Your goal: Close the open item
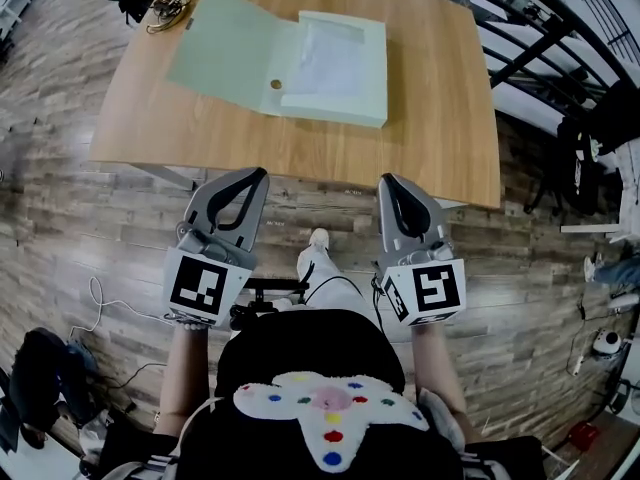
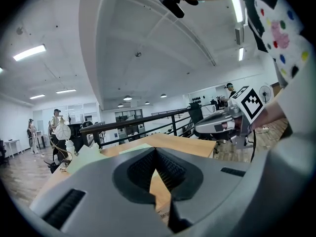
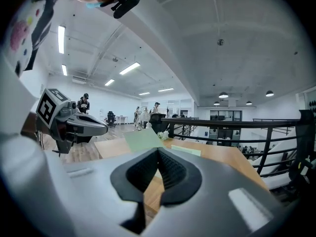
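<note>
Open file box (image 1: 285, 56) on table (image 1: 440, 118), well beyond closed fingers (image 1: 255, 183)

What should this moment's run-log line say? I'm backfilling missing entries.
pale green box file: open, untouched, on wooden table | left gripper: shut, empty | right gripper: shut, empty

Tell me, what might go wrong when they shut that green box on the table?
1. The lid lies open across the table, and the left tool and right tool are both shut. A tip may fail to get under the lid and just push the box away.
2. The sheet inside could catch as the lid swings over.
3. Cables near the lid's far corner might get dragged.
</note>
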The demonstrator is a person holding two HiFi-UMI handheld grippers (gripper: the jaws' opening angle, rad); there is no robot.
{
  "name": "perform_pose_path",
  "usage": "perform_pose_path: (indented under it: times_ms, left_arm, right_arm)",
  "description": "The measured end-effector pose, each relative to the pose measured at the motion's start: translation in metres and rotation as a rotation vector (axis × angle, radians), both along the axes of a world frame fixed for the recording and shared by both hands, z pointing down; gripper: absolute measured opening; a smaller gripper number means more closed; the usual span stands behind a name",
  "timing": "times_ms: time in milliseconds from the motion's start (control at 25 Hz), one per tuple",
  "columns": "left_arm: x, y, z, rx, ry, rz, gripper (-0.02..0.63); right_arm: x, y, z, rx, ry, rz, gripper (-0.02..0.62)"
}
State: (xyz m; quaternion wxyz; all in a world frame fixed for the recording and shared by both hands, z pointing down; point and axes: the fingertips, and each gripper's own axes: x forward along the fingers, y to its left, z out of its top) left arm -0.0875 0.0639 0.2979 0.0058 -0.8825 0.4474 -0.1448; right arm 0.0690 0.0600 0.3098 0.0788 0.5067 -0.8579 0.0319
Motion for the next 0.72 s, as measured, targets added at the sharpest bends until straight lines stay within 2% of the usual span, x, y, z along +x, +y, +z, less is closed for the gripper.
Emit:
perform_pose_path:
  times_ms: [360, 720]
  left_arm:
    - [0.027, -0.073, -0.004, -0.007, 0.007, -0.039, 0.005]
    - [0.043, -0.109, -0.003, -0.023, -0.014, -0.063, 0.005]
  right_arm:
    - [0.027, -0.079, -0.003, -0.008, -0.006, -0.026, 0.009]
    - [0.041, -0.12, 0.005, -0.047, -0.049, -0.044, 0.009]
